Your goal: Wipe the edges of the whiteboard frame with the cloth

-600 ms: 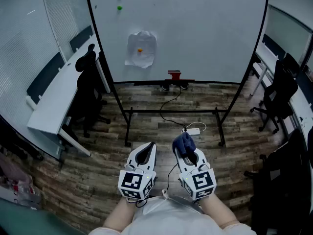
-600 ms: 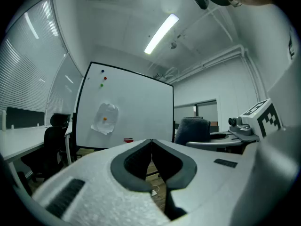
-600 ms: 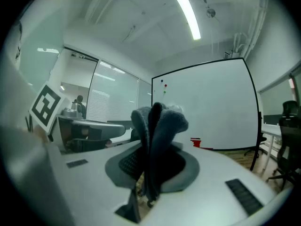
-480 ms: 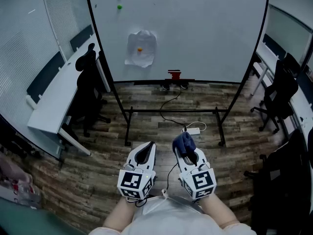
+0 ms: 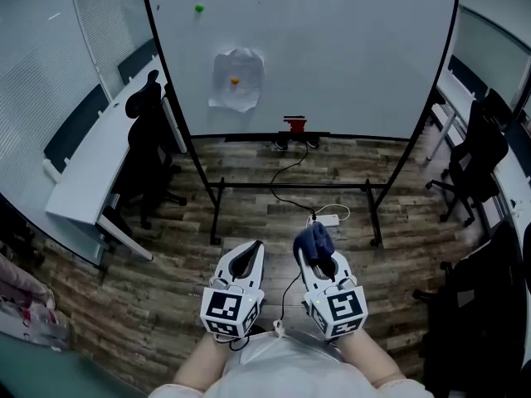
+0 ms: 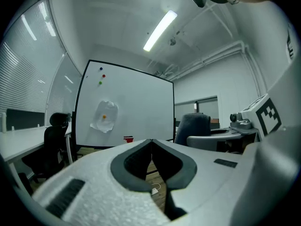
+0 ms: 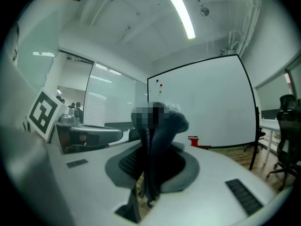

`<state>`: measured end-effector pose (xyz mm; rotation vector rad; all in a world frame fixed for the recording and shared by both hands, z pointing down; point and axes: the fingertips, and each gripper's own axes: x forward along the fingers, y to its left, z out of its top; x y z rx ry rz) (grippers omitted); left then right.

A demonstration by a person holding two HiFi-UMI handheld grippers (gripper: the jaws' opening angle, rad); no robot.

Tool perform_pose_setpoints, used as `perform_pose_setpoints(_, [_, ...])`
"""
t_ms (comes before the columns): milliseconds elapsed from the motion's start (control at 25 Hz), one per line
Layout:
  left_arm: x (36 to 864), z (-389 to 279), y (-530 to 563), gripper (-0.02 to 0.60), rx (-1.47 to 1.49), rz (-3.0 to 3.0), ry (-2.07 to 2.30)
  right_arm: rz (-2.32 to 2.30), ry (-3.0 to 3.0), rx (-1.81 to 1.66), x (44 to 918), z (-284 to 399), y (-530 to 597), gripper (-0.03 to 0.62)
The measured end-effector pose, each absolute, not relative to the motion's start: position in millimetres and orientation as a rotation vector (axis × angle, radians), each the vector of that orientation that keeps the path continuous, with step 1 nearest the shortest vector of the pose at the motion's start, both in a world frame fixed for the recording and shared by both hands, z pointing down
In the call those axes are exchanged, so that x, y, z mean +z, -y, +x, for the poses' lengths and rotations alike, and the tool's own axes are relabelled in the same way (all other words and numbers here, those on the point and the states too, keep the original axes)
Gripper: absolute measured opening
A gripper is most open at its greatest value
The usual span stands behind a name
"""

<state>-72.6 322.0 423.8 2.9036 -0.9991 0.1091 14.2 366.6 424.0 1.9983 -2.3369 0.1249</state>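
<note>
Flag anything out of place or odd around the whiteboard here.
A crumpled white sheet hangs on the whiteboard, pinned by an orange dot. A white power strip lies loose on the floor beneath the board.

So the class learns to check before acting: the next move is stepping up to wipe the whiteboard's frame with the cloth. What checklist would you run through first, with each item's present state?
1. Cloth gripped by the right gripper: ok, fingers shut on it.
2. Left gripper free: ok, fingers together, nothing between them.
3. Whiteboard frame within reach: not ok, it stands across the floor from both grippers.
4. Floor path clear: not ok, a power strip lies in front of the stand.
5. Bottom edge unobstructed: not ok, a red object sits there.
6. Where the frame is dirty: cannot tell.
</note>
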Motion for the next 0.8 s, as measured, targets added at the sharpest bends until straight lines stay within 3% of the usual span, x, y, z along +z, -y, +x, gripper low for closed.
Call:
perform_pose_setpoints(400, [446.6,-95.7,-283.4,0.018,0.118,2.815,1.075,1.899,2.395,0.194,445.6,-0.4,-323.5,0.067])
perform_pose_setpoints(800, [444.1,-149.2,-160.0,0.018,0.105,2.816,1.125,1.864,2.443,0.207,443.8,-52.4,-198.1,0.067])
